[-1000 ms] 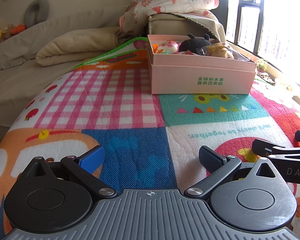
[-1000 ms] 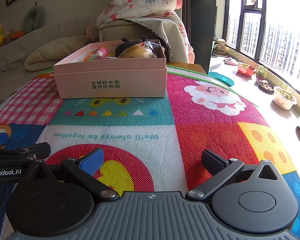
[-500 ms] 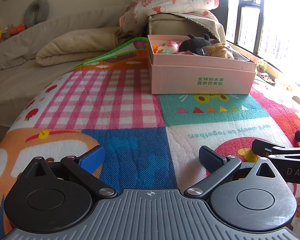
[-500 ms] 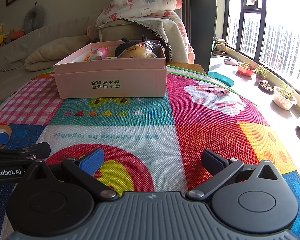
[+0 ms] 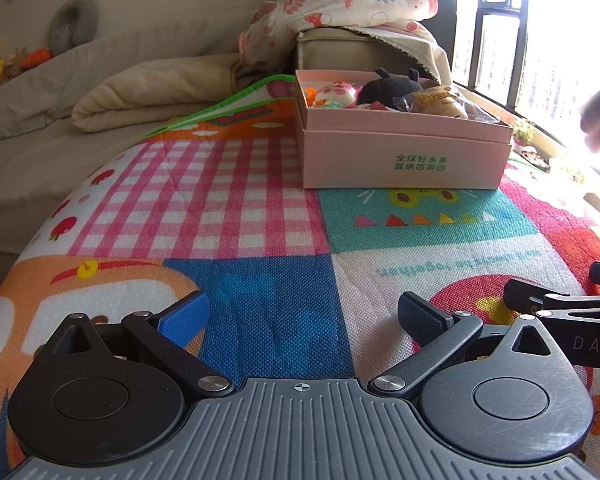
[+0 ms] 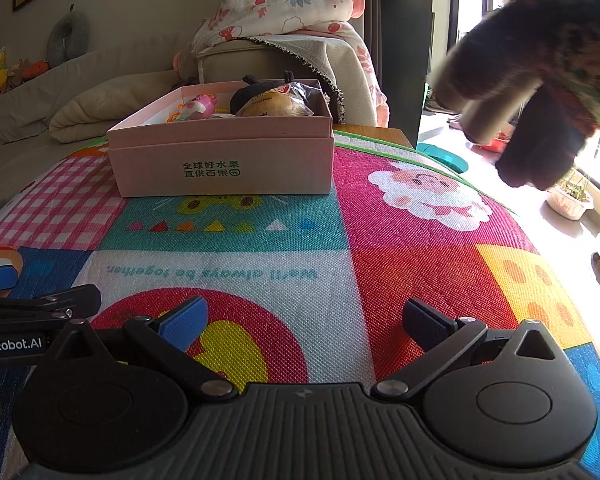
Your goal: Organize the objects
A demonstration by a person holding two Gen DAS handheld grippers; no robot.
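Note:
A pink box (image 5: pixel 404 152) stands on the colourful play mat (image 5: pixel 228 200), far ahead of both grippers; it also shows in the right wrist view (image 6: pixel 224 160). It holds a pink toy (image 5: pixel 334 96), a black plush (image 5: pixel 392 88) and a wrapped bun (image 6: pixel 274 106). My left gripper (image 5: pixel 302 316) is open and empty, low over the mat. My right gripper (image 6: pixel 306 320) is open and empty, to the right of the left one. A dark blurred object (image 6: pixel 540 68) hangs at the upper right of the right wrist view.
A sofa with a folded beige blanket (image 5: pixel 148 92) lies behind the mat at the left. A floral quilt (image 6: pixel 288 12) lies on a cushion behind the box. Windows and potted plants (image 6: pixel 570 196) are at the right.
A dark blurred object has come into view from the upper right in both views. Both grippers and the box have not moved.

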